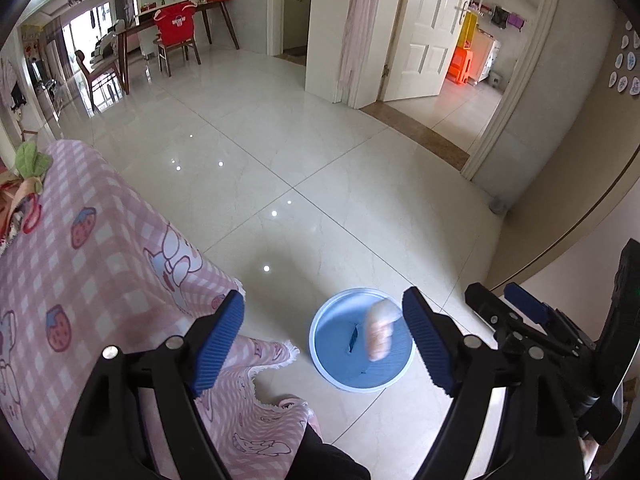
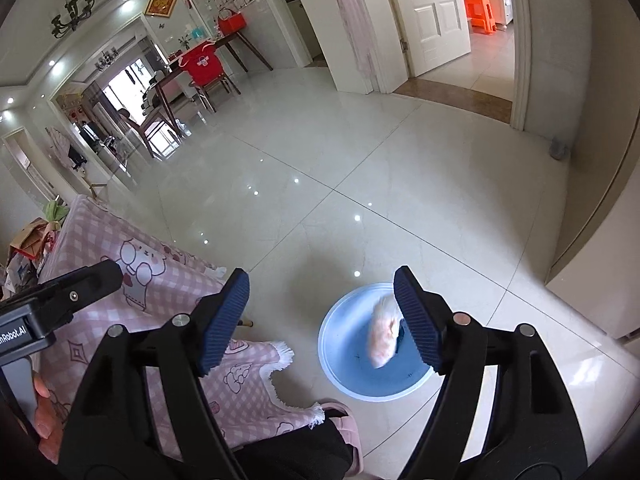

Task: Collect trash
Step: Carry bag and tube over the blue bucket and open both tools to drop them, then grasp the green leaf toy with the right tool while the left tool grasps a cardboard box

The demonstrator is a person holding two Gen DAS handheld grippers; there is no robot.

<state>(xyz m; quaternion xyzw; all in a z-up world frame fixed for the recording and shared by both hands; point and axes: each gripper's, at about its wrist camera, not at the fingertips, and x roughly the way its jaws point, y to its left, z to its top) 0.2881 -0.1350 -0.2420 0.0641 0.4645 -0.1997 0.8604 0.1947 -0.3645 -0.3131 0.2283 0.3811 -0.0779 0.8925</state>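
The only lettering I can make out is sitting on the black body of the left gripper (image 2: 60,304) where it is poking into the right wrist view: white characters reading "nRobot.AI", with the start of the word cut off by the picture's edge. The red cover draped over the chair (image 1: 175,24) by the far table is carrying a white mark too, but it is too small to read.

A crumpled, pale pinkish wad of trash (image 1: 380,330) is showing as a blur over the mouth of the blue bin (image 1: 320,344), which is standing on the glossy tiled floor (image 1: 280,140). In the right wrist view the wad (image 2: 384,334) is lying just beside the inner face of the right gripper (image 2: 320,320)'s right-hand finger, lower than its tip, and nothing is pressing on it; the right gripper's jaws are standing wide apart with only floor and bin (image 2: 340,356) between them. The left gripper (image 1: 324,336) is also gaping, empty, its fingers straddling the bin from above.

To the left a table under a pink checked cloth (image 1: 80,240) with strawberries and cartoon figures is hanging its fringed corner near the bin. A pink slipper (image 2: 348,428) is resting on the floor just below.
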